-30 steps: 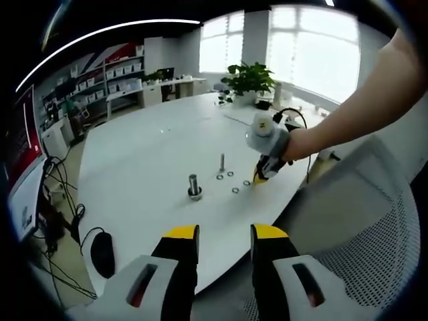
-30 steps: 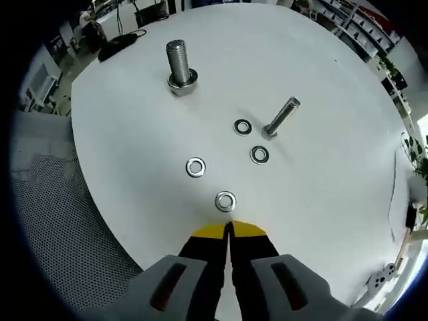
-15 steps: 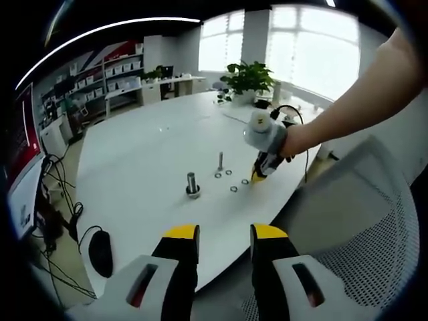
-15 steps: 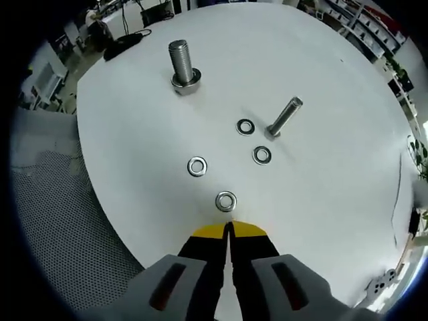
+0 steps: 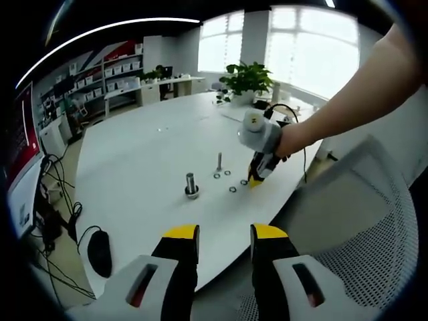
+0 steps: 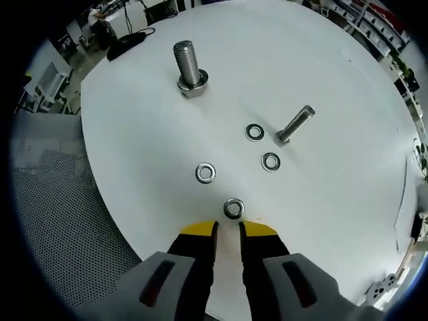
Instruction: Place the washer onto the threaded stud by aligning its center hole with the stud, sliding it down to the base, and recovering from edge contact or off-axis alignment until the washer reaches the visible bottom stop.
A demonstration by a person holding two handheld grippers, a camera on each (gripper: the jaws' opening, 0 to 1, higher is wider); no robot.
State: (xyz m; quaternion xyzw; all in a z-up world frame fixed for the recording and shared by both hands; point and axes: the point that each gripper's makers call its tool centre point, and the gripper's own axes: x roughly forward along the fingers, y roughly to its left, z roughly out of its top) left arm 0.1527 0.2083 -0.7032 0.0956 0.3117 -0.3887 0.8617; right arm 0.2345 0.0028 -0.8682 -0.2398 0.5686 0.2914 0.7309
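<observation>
Open tabletop round the studs, few obstacles

Big stud (image 6: 189,68) and thin stud (image 6: 294,125) stand well apart w/ bare table (image 6: 321,60) between; four washers lie flat, nearest washer (image 6: 233,208) just ahead of right gripper (image 6: 227,229) tips; chair mesh (image 6: 60,227) hugs table edge; mouse (image 5: 102,253) + cables far off

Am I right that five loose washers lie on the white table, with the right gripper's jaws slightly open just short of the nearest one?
Not quite: the right gripper view shows four loose washers, not five. The nearest washer lies on the white table just ahead of the right gripper, whose jaws are indeed slightly open.
</observation>
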